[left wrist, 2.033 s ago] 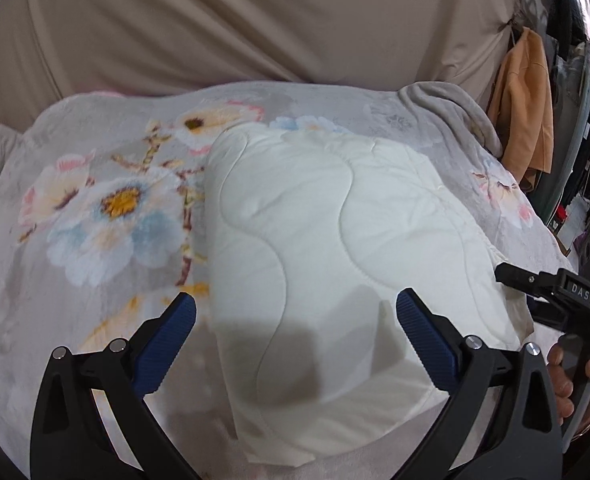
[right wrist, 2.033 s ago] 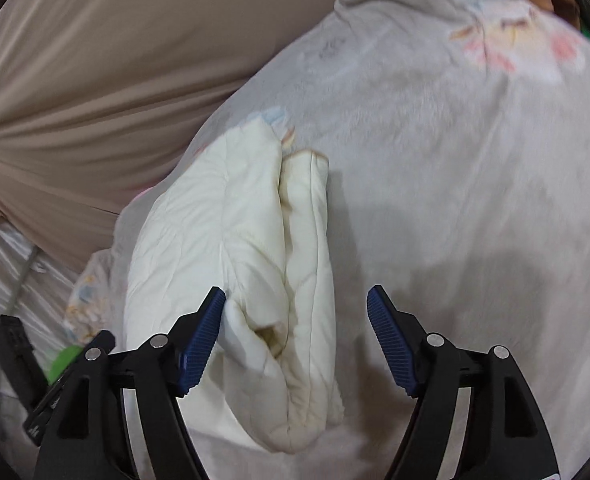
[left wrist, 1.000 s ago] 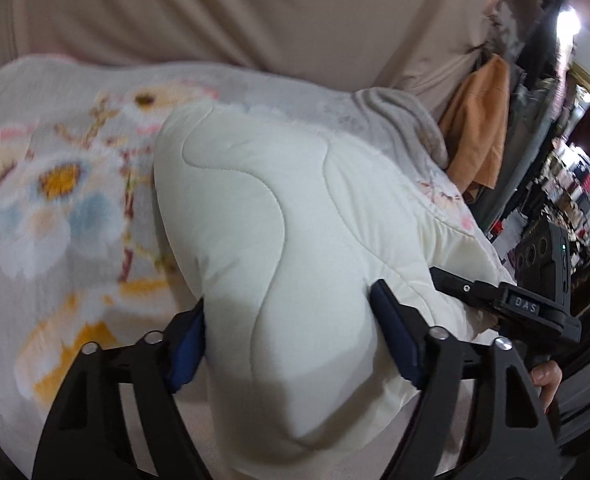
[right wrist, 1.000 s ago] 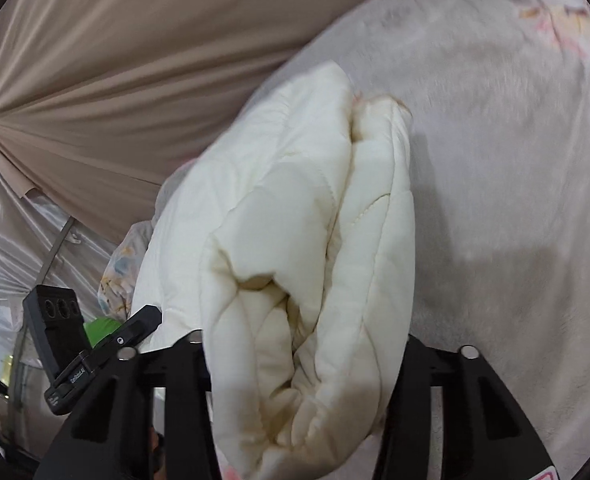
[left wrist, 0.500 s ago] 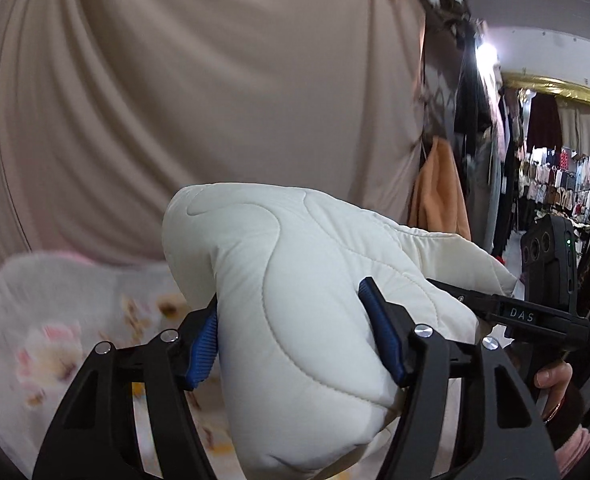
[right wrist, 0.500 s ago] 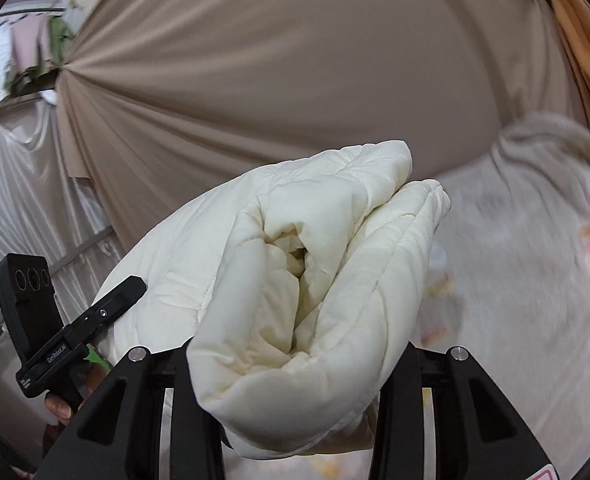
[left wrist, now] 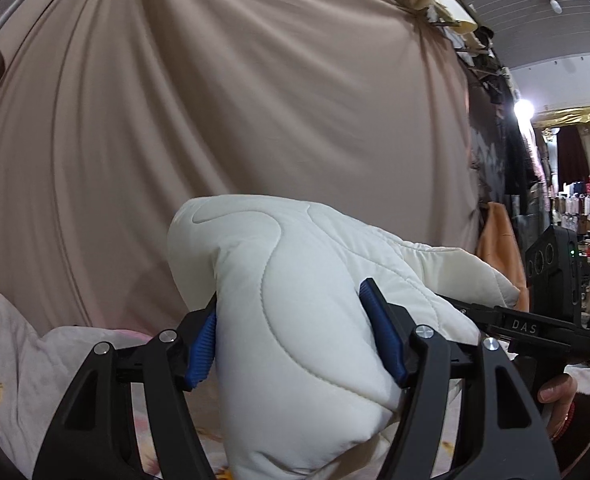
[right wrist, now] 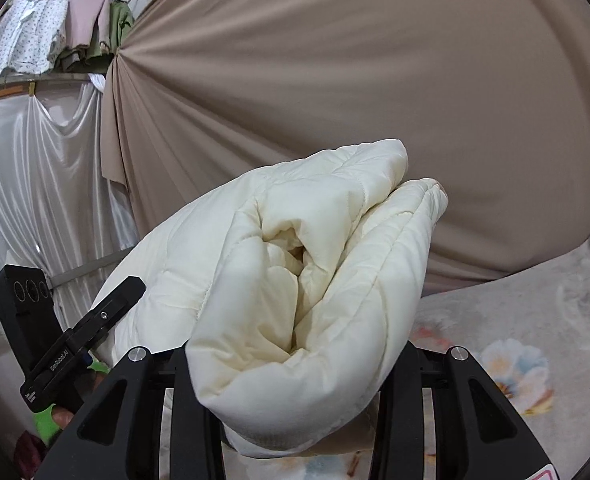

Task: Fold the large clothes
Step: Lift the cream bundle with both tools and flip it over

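A folded cream quilted garment hangs in the air between both grippers, lifted off the bed. My left gripper is shut on one end, its blue pads pressing into the padding. My right gripper is shut on the other end, where the rolled layers bulge out and hide its pads. Each view shows the other gripper at the side: the right one held by a hand, the left one at lower left.
A floral grey blanket covers the bed below, also the blanket at lower left. A beige draped curtain fills the background. Hanging clothes and a white satin drape stand left; a shop aisle lies right.
Both grippers closed on the ends of the folded garment and raised it off the bed. The views tilted up from the blanket to the curtain.
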`<state>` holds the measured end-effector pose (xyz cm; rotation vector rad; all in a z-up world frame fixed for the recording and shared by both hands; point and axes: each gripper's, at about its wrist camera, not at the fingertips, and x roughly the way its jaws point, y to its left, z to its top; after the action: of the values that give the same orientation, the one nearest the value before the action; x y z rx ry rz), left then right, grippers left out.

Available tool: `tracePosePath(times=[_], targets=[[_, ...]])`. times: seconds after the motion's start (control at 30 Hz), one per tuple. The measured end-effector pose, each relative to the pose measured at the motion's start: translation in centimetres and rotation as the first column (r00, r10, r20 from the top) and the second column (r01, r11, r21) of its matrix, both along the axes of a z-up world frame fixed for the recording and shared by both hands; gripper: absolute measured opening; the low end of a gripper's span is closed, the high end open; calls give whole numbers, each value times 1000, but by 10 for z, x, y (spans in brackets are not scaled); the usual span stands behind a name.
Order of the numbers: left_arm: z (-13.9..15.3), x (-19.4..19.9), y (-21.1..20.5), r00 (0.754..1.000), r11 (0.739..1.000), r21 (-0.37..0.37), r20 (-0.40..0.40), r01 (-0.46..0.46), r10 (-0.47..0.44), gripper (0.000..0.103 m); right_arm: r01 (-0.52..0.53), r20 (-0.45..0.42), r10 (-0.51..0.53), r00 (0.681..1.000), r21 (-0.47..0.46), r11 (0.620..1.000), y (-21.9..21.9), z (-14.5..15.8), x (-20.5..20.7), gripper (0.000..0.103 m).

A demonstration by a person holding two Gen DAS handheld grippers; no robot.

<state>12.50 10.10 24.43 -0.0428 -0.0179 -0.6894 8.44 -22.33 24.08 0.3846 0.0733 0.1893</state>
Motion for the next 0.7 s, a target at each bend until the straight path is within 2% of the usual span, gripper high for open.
tracePosePath(times=[0.17,0.3,0.4,0.57,0.7], targets=[[-26,39,16,998,999,6,-45,-50,50,64,-28,-66,28,997,2,1000,20,-26,54,37],[-61,64,26,990,997,26,-118,-69,72,64,-42,-127,41,991,0,999,33,-57,84,37],[-94,75,36,979,995,61,-182,-83,93,64,-51,-198,50,979,1,999,42,-93,101,37],[-153,92,38,943,987,137,-311,-80,119,64,-55,-321,56,946,14,998,55,-151,120,37],[-184,85,37,934,975,212,-328,-71,139,65,-43,-375,34,926,-16,999,65,-189,121,37]])
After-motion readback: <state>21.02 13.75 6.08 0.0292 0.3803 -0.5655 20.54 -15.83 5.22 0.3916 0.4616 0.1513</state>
